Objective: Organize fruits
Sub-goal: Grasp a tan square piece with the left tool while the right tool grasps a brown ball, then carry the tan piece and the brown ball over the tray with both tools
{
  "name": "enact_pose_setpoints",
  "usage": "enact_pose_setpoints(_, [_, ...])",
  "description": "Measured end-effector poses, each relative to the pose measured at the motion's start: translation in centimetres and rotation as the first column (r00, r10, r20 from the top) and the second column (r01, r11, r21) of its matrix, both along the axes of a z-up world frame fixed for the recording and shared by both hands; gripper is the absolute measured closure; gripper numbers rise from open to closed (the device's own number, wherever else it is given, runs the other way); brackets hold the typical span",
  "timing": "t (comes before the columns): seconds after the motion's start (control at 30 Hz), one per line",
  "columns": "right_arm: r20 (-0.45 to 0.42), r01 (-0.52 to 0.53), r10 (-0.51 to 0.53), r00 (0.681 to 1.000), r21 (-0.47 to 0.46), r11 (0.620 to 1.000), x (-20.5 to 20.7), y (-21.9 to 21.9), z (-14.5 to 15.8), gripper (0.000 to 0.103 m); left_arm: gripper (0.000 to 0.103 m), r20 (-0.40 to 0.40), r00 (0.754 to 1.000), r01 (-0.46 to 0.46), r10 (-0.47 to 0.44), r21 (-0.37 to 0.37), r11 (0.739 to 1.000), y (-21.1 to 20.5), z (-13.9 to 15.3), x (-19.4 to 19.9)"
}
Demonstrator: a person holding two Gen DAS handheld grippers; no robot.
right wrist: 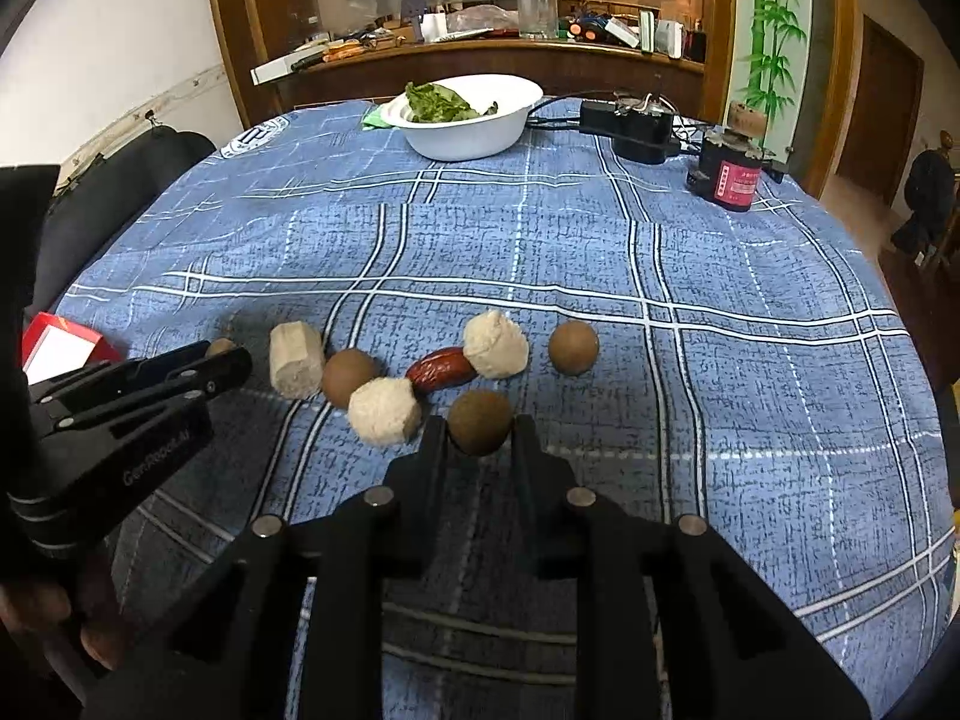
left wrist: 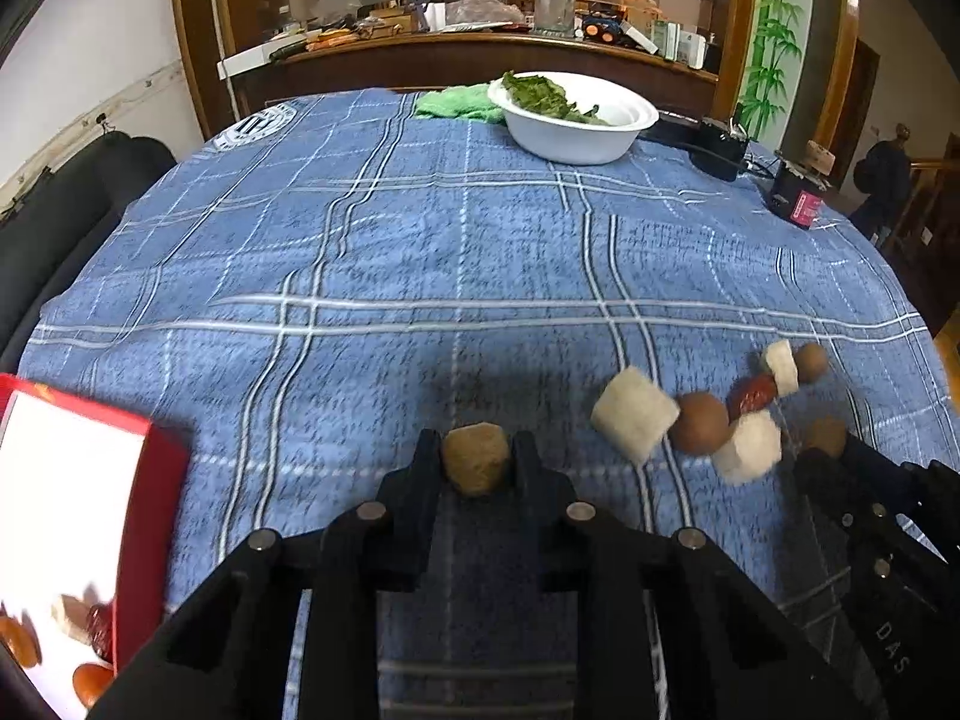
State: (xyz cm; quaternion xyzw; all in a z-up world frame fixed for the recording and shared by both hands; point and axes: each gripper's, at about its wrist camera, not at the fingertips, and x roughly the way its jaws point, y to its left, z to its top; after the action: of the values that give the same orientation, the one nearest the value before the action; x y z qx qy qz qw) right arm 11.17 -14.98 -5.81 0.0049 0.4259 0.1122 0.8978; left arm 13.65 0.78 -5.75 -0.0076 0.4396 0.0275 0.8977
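My L gripper [left wrist: 475, 456] clamps a tan chunk [left wrist: 476, 459] above the blue cloth [left wrist: 420, 252] near the red box [left wrist: 150, 516], R gripper [right wrist: 480, 429] pinches a brown round fruit [right wrist: 480, 422] beside the fruit cluster [right wrist: 384, 411].

Between the fingers of the left gripper [left wrist: 477, 459] sits a fruit chunk [left wrist: 476, 457]; the box [left wrist: 72, 516] lies to its left on the table [left wrist: 420, 240], with several pieces inside. The right gripper [right wrist: 480, 438] has a round fruit [right wrist: 480, 422] between its fingers. Just ahead and left of it lies the fruit cluster [right wrist: 420, 369], the date [right wrist: 441, 368] in the middle. Far ahead stands the bowl [right wrist: 468, 120], leaves in it.
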Motion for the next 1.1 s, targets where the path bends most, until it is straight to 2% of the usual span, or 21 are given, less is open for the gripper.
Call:
enact_pose_setpoints(0.53, [0.038, -0.02, 0.019, 0.999, 0.041, 0.999, -7.0, 1.0, 2.2, 0.08, 0.08, 0.038, 0.999, -0.021, 0.02, 0.02, 1.0, 0.4, 2.4, -8.1])
enact_pose_setpoints(1.1, [0.076, -0.064, 0.06, 0.995, 0.06, 0.996, -11.4, 3.1, 4.1, 0.08, 0.08, 0.077, 0.995, -0.067, 0.065, 0.031, 0.997, 2.5, 4.1, -12.9])
